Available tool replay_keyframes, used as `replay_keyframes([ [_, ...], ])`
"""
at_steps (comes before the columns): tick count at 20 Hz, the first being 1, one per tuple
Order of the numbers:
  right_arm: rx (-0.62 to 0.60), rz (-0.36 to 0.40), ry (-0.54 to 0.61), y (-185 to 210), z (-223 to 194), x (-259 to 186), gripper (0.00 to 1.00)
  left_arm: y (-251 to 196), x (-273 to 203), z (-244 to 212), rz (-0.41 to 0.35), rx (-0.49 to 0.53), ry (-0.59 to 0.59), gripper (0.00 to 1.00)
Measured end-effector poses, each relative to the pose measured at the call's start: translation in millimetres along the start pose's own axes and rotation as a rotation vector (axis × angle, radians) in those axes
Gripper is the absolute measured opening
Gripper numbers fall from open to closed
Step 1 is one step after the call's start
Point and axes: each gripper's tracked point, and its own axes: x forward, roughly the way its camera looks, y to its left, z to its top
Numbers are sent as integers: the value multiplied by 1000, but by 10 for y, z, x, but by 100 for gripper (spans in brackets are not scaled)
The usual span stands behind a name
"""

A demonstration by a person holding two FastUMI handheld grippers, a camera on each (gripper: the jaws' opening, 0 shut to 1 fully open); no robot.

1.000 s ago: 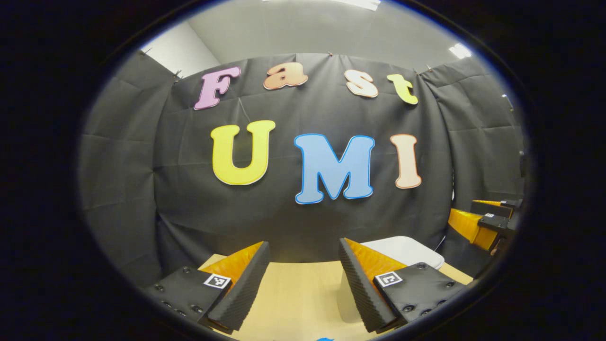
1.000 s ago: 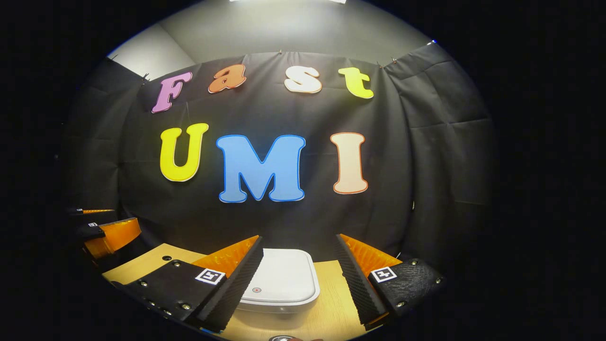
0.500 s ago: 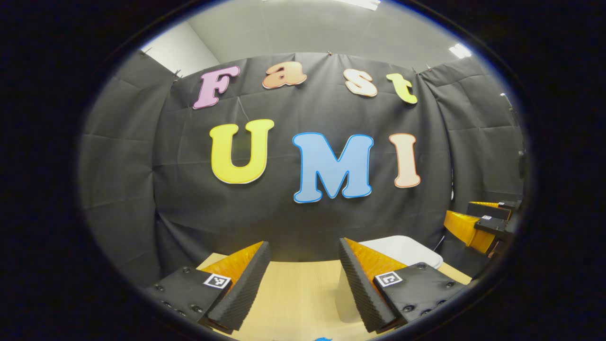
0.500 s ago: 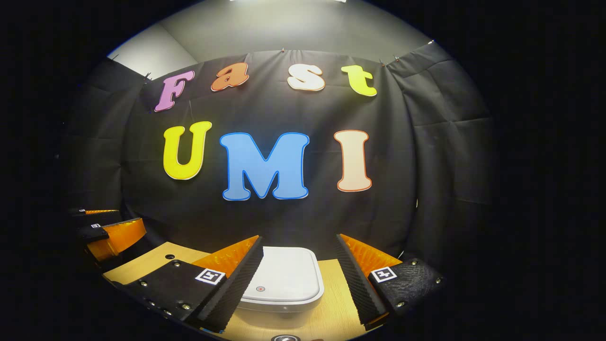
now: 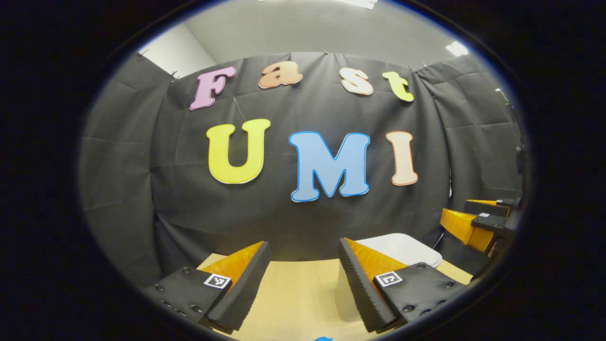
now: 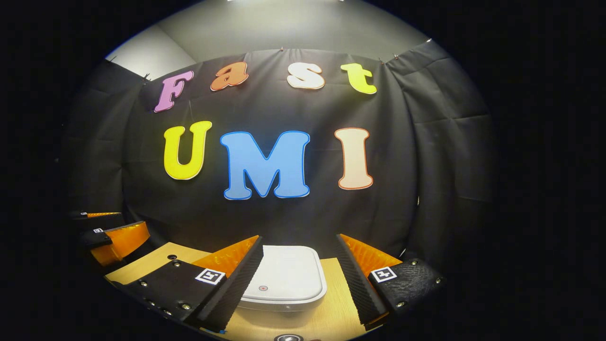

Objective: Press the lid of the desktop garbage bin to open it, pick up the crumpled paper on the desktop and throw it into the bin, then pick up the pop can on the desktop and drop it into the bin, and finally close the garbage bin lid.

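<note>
The white garbage bin (image 6: 284, 279), lid closed, is seen on the desk (image 6: 338, 312) at 12 o'clock between the right gripper's (image 6: 299, 279) wide jaws. The left gripper's (image 5: 303, 284) jaws are held wide, empty.

we've got the bin (image 6: 284, 279) sitting on the table (image 6: 338, 315) right ahead between our right gripper's (image 6: 300, 279) fingers, booth wall behind it, left gripper (image 6: 111, 232) off to its left

Both views face the booth wall, probably low, sharing the bin (image 5: 402, 246) (image 6: 284, 277)
</note>
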Motion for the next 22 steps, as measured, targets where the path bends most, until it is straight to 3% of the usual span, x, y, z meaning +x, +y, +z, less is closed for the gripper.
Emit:
replay_keyframes([
  [6,-11,6,22,52,-80,38,98,0,27,-15,-4,0,2,94],
  [7,-9,12,40,66,-122,52,92,2,32,-15,-4,0,3,95],
  [9,4,26,81,104,-227,77,65,9,35,-19,-6,1,3,95],
  [10,12,14,94,89,-262,84,31,9,39,-24,-6,2,4,94],
  [11,14,1,101,60,-287,99,28,17,41,-27,-6,2,5,94],
  [12,15,-10,105,48,-315,110,12,21,37,-29,-5,1,6,94],
  [14,15,4,122,93,-379,120,2,19,35,-42,-5,-2,9,95],
  [22,13,61,220,209,-783,258,2,81,33,-70,5,-9,19,95],
])
